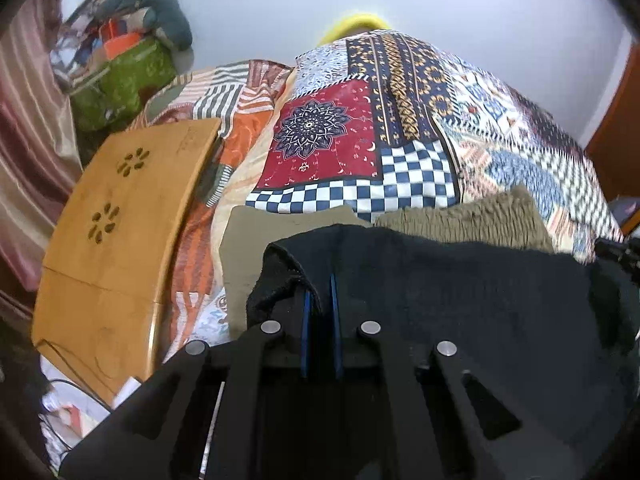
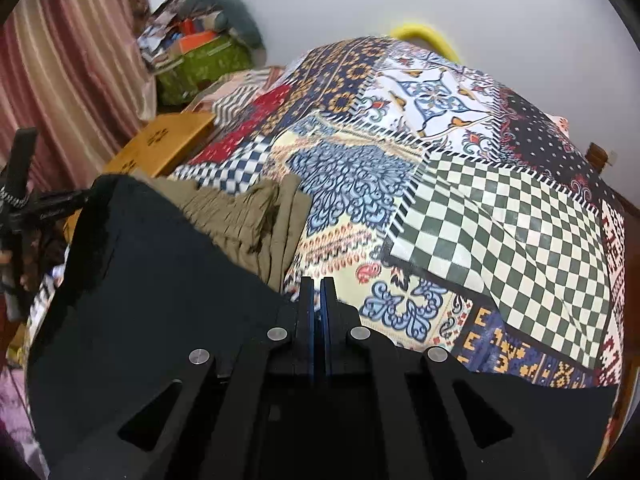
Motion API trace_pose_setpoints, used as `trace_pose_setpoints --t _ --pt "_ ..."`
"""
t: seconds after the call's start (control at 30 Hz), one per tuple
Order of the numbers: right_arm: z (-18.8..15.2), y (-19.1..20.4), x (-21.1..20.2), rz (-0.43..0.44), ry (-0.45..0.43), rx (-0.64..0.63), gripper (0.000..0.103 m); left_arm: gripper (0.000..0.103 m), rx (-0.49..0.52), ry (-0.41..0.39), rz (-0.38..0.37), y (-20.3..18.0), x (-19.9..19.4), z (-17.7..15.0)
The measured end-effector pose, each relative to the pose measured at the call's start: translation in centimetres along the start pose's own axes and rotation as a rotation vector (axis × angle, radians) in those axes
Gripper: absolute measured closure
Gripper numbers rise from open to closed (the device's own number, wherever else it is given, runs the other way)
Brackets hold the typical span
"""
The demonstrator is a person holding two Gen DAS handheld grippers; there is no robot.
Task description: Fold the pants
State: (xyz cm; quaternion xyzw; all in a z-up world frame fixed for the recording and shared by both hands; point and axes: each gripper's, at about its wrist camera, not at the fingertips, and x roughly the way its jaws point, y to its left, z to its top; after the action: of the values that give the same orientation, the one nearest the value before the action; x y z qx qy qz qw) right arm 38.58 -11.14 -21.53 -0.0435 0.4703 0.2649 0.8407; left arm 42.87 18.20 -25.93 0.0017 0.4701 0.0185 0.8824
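Black pants point(image 1: 460, 296) lie across the near part of the bed, over a folded olive garment point(image 1: 472, 220). My left gripper point(image 1: 320, 292) is shut on the left edge of the black pants, the cloth pinched between its blue pads. My right gripper point(image 2: 318, 296) is shut on the right edge of the black pants point(image 2: 152, 288), which spread to its left. The olive garment point(image 2: 248, 220) shows beyond the black cloth in the right wrist view.
A patchwork bedspread point(image 1: 360, 132) point(image 2: 460, 200) covers the bed. A wooden lap table point(image 1: 120, 220) point(image 2: 160, 144) sits at the bed's left. A green bag point(image 1: 120, 80) with clutter stands by the striped curtain point(image 1: 24, 128). A yellow object point(image 1: 356, 24) lies at the far edge.
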Motion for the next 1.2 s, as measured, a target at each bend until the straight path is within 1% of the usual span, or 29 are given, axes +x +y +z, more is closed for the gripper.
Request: trace_pose_setpoints --t 0.03,0.07,0.1,0.13,0.2,0.27,0.3,0.33,0.4,0.47,0.5,0.6,0.67,0.77,0.9,0.97,1.03,1.2 --pt "-0.3 0.0 0.1 0.002 0.025 -0.007 0.09 0.094 0.012 -0.001 0.007 -0.2 -0.1 -0.3" --pt "-0.5 0.0 0.3 0.001 0.045 -0.01 0.071 0.094 0.025 0.0 0.014 -0.3 -0.1 -0.5" --pt "-0.7 -0.1 0.6 0.0 0.061 -0.012 0.058 0.094 0.033 0.002 0.019 -0.4 -0.1 -0.7" --pt "-1.1 0.0 1.0 -0.002 0.079 -0.02 0.04 0.094 0.04 0.003 0.024 -0.4 0.0 -0.8" --pt "-1.7 0.2 1.8 -0.005 0.1 -0.049 0.039 0.094 0.044 0.005 0.025 -0.4 0.3 -1.0" --pt "-2.1 0.3 3.3 -0.007 0.151 -0.068 0.039 0.094 0.036 0.014 0.021 -0.2 0.8 -1.0" --pt "-2.4 0.3 3.9 0.009 0.166 -0.064 0.039 0.094 0.032 0.018 0.021 -0.2 1.0 -1.1" --pt "-2.7 0.2 4.3 0.011 0.158 -0.056 0.041 0.094 0.031 0.023 0.021 -0.2 1.4 -1.1" --pt "-2.7 0.3 4.3 0.004 0.135 -0.061 0.053 0.094 0.035 0.034 0.024 -0.3 2.1 -1.4" --pt "-2.5 0.4 4.4 0.03 0.134 -0.054 0.092 0.094 0.037 0.046 0.024 -0.5 2.7 -1.6" --pt "-2.3 0.5 4.7 0.051 0.143 -0.044 0.093 0.094 0.035 0.048 0.023 -0.6 2.8 -1.6" --pt "-2.5 1.4 5.0 0.013 0.125 -0.075 0.096 0.094 0.03 0.032 0.014 -0.7 2.2 -1.5" --pt "-2.6 1.7 4.5 0.001 0.107 -0.068 0.099 0.094 0.028 0.015 0.011 -0.6 1.4 -1.3" --pt "-2.2 1.3 2.9 -0.003 0.051 -0.026 0.099 0.094 0.019 -0.015 -0.003 -0.4 -0.6 -0.8" --pt "-1.5 1.0 -0.3 0.004 -0.027 0.001 0.1 0.094 -0.004 -0.056 -0.03 -0.1 -3.8 -0.8" --pt "-1.3 1.4 -2.2 0.0 -0.062 -0.008 0.1 0.094 -0.003 -0.072 -0.035 -0.3 -5.1 -1.0" --pt "-1.3 2.0 -4.0 -0.009 -0.091 -0.02 0.101 0.095 0.0 -0.09 -0.035 -0.5 -6.8 -1.6" --pt "-2.1 3.0 -8.5 0.005 -0.149 -0.01 0.101 0.095 0.013 -0.118 -0.053 -0.7 -10.6 -3.3"
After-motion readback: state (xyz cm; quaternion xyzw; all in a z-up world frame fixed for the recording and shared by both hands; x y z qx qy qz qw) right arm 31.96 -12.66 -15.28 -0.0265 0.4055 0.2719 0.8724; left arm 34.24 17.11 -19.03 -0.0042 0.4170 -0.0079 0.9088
